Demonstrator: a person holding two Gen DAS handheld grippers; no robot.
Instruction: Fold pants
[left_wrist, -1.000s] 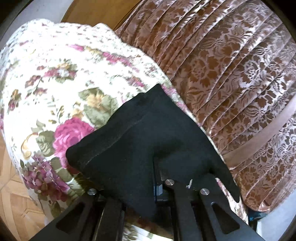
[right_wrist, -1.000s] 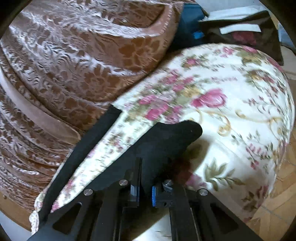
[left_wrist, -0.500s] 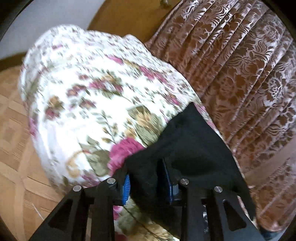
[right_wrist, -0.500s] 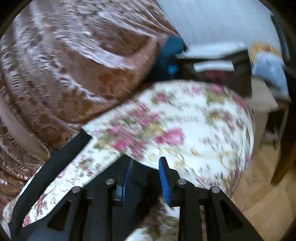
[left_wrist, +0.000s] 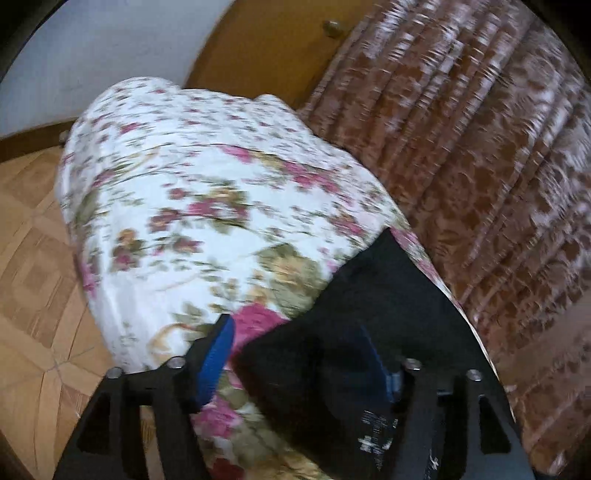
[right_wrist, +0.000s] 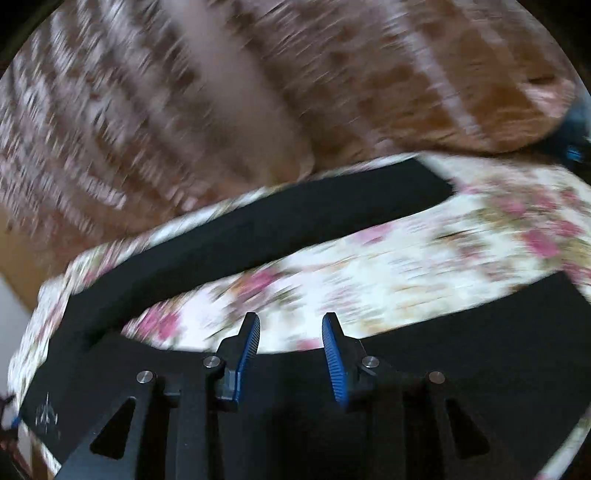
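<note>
Two grippers sit low over a pair of black pants (right_wrist: 280, 225) spread on a flower-print bedspread (left_wrist: 207, 206). Nearest in the right wrist view, the right gripper (right_wrist: 291, 354) has its blue-padded fingers (right_wrist: 246, 354) apart with nothing between them; black cloth lies just under its frame, and one trouser leg curves away toward the far edge of the bed. The left gripper (left_wrist: 295, 354) also has its fingers spread; a bunched part of the pants sits between them, but neither pad looks pressed onto it, so I judge the cloth is loose and lying flat for the next fold. Beyond the bed's far edge hangs brown patterned fabric (left_wrist: 480, 155), with wooden flooring (left_wrist: 33, 258) at the side. No containers show. Both views are blurred.
</note>
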